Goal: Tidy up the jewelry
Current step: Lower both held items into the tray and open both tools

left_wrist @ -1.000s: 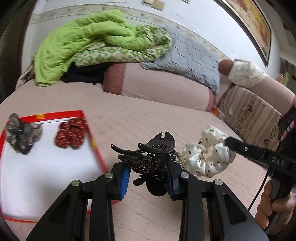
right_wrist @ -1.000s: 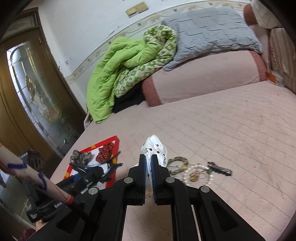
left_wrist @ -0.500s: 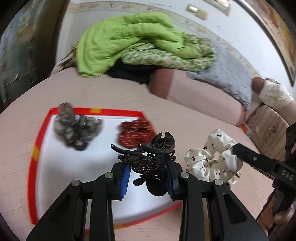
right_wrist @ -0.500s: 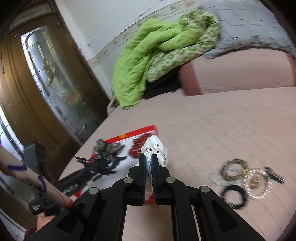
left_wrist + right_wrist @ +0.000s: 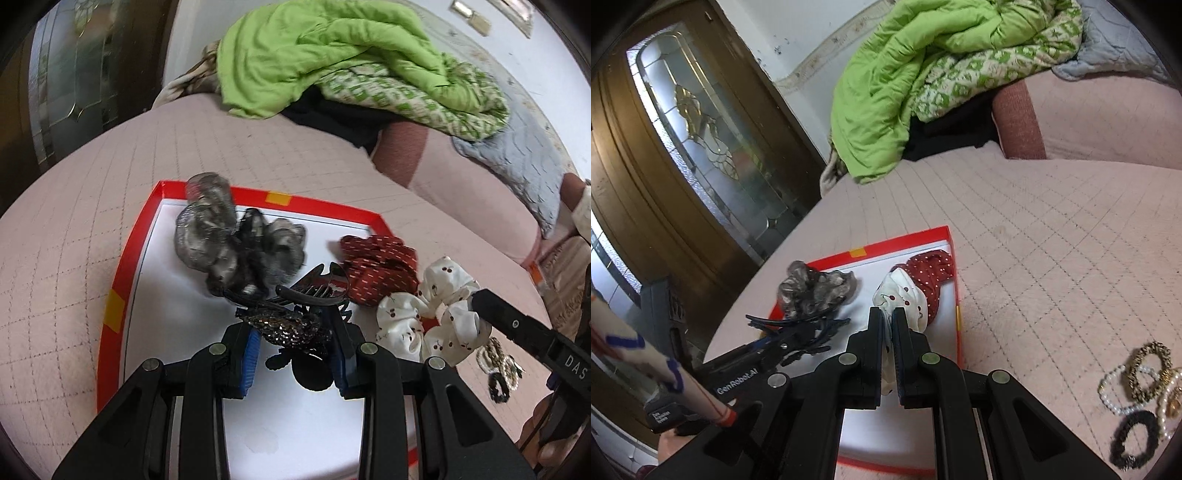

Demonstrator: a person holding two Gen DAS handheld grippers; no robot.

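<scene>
My left gripper [image 5: 295,354] is shut on a black hair claw clip with a sequined bow [image 5: 291,317] and holds it above the white tray with a red rim [image 5: 122,258]. My right gripper [image 5: 888,325] is shut on a white cherry-print scrunchie [image 5: 905,299], also over the tray [image 5: 905,232]; the scrunchie shows in the left wrist view [image 5: 432,314] too. A grey scrunchie [image 5: 229,243] and a red dotted scrunchie [image 5: 380,262] lie in the tray. The clip shows at the left of the right wrist view [image 5: 798,328].
Loose bracelets and a black hair tie [image 5: 1137,391] lie on the pink quilted bed to the right of the tray. A green blanket [image 5: 325,48] and a grey pillow [image 5: 517,155] are piled at the back. A wooden glass door [image 5: 676,147] stands left.
Both grippers have moved left with their loads, from over the bare bed beside the bracelets to over the tray. Both stayed shut.
</scene>
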